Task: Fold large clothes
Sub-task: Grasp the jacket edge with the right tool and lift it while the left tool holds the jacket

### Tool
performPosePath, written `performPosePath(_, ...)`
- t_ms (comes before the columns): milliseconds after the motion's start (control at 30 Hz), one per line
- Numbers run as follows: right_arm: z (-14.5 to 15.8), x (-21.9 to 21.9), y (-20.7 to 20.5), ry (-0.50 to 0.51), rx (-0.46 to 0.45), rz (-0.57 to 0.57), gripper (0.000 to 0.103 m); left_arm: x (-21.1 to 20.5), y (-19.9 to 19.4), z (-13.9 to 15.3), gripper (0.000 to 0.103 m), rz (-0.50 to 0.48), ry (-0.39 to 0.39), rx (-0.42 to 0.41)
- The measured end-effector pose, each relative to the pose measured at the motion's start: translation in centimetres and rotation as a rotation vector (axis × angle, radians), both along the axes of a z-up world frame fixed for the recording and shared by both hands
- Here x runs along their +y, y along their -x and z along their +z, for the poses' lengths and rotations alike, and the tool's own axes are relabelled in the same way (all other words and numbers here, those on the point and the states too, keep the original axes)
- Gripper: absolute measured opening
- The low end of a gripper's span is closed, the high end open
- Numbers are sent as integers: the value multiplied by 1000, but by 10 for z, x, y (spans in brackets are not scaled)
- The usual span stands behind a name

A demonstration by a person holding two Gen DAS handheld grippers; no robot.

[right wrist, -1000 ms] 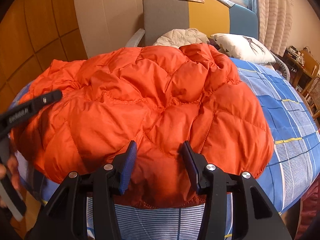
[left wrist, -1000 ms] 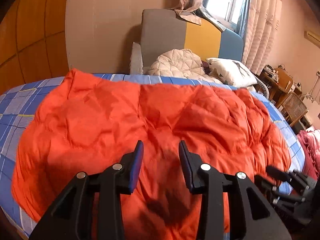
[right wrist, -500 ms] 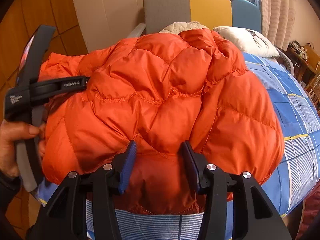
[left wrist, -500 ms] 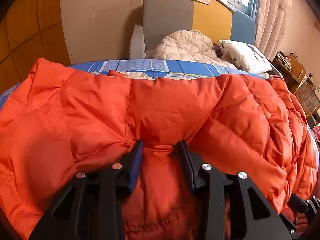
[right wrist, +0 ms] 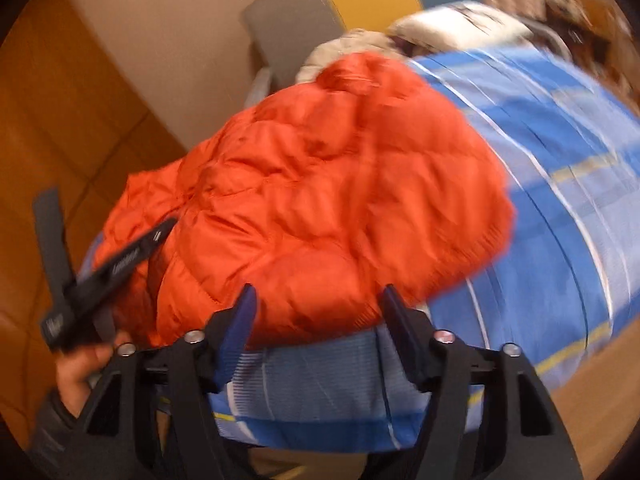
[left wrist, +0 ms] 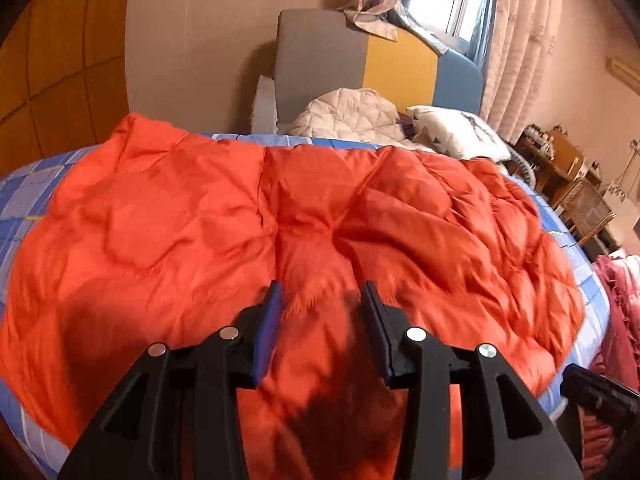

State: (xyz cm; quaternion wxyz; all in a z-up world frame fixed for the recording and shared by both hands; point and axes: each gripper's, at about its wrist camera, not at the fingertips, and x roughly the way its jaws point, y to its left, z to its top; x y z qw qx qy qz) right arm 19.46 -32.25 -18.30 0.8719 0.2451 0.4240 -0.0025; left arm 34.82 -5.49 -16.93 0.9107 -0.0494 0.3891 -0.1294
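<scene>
Orange down jacket (left wrist: pixel 304 216) spread crosswise on bed (right wrist: pixel 560 184). Left tool (left wrist: pixel 320 300) held wide, empty, above jacket's near hem. Right tool (right wrist: pixel 316 296) wide, empty, at jacket's right edge.

Daylight comes in through the window (left wrist: pixel 452 4), which is blown out white. The room is otherwise dim and warm. My left tool (left wrist: pixel 320 320) throws dark shadows on the jacket (left wrist: pixel 180 220) beneath it. My right view is tilted and smeared with motion blur, worst over the bed (right wrist: pixel 560 160). Both views bend strongly toward black corners.
</scene>
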Motion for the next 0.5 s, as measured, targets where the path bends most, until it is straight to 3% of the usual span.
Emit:
performPosePath(267,-29,-35,-1,-294,-2,-193,66,1,16,-3,39,17,27,-4)
performPosePath(500,-35,-39,-18,-285,2,-249,66,-2,19,-3,39,15,29,3)
